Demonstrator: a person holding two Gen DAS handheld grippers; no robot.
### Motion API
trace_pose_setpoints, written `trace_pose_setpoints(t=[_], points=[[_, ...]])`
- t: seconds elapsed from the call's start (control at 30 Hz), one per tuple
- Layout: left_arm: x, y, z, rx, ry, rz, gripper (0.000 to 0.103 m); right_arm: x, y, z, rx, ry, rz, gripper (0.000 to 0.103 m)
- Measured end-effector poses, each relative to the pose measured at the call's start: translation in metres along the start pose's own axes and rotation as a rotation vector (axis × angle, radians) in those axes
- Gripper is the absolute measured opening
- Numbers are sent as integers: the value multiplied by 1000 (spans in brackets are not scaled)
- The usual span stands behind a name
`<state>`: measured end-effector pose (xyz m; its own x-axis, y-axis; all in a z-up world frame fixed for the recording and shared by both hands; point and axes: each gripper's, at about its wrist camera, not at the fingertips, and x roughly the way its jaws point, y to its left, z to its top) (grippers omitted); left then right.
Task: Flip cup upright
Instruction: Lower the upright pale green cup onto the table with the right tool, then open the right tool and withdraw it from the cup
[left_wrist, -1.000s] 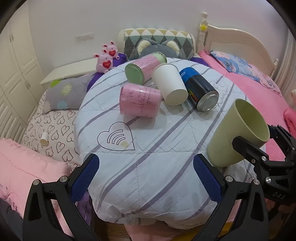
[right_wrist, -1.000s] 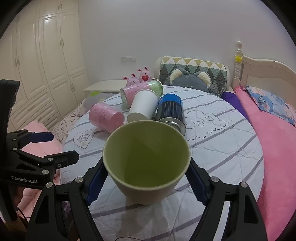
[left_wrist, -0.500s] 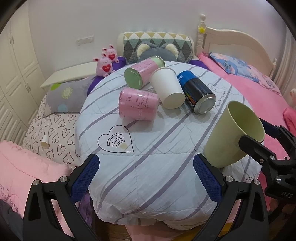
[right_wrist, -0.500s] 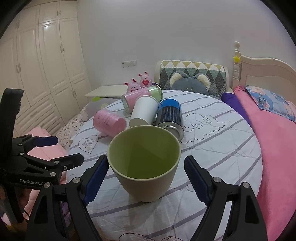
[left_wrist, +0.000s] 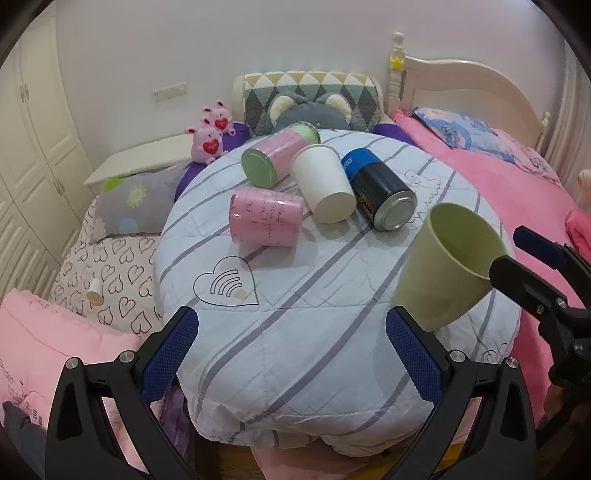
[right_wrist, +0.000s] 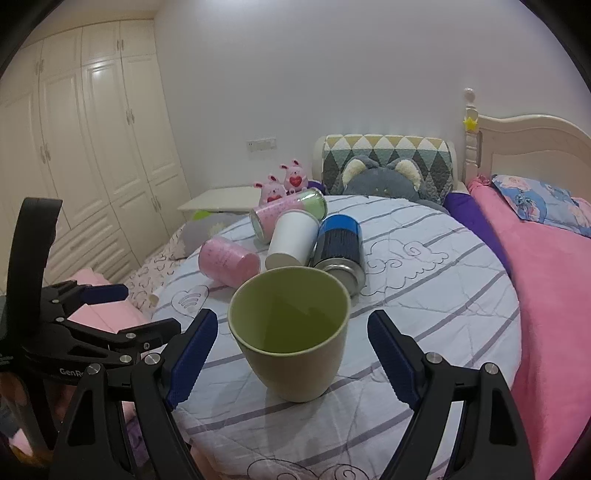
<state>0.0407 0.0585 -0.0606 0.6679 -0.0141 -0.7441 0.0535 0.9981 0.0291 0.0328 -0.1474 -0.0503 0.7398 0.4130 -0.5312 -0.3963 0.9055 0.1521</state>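
Observation:
A pale green cup stands upright, mouth up, on the round table's striped cloth. My right gripper is open, its blue pads on either side of the cup and clear of it. In the left wrist view the green cup is at the table's right edge, with the right gripper's fingers beside it. My left gripper is open and empty at the table's near edge.
Lying on their sides at the table's far part: a pink cup, a white paper cup, a blue-black can, a pink tin with green ends. A pink bed lies right; pillows and wardrobes lie left.
The right gripper let go of the green cup, opened and drew back from it. The cup went from tilted to standing upright on the cloth. The left gripper barely moved.

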Motion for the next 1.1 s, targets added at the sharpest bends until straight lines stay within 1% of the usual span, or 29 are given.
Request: trace_pose_setpoints(t=[0.2, 0.37, 0.43, 0.5, 0.67, 0.73, 0.8, 0.9, 1.1], points=[[-11, -20, 1, 26, -25, -7, 103, -16, -13, -1, 37, -32, -18, 85], [-22, -37, 3, 37, -75, -31, 103, -30, -27, 1, 68, -67, -40, 85], [-25, -42, 3, 42, -81, -38, 103, -35, -31, 1, 79, -89, -61, 85], [-29, -48, 4, 47, -106, -50, 103, -41, -35, 2, 88, -111, -68, 85], [-44, -58, 6, 41, -203, -69, 103, -49, -43, 3, 108, -145, -81, 85], [-49, -61, 7, 38, -243, -70, 103, -52, -44, 2, 110, -165, -99, 85], [-54, -63, 7, 35, -287, -62, 103, -54, -46, 3, 110, -174, -98, 85], [-62, -66, 6, 30, -354, -77, 103, -57, -48, 3, 109, -192, -87, 85], [-67, -70, 6, 16, -414, -64, 103, -60, -47, 1, 103, -203, -90, 86]])
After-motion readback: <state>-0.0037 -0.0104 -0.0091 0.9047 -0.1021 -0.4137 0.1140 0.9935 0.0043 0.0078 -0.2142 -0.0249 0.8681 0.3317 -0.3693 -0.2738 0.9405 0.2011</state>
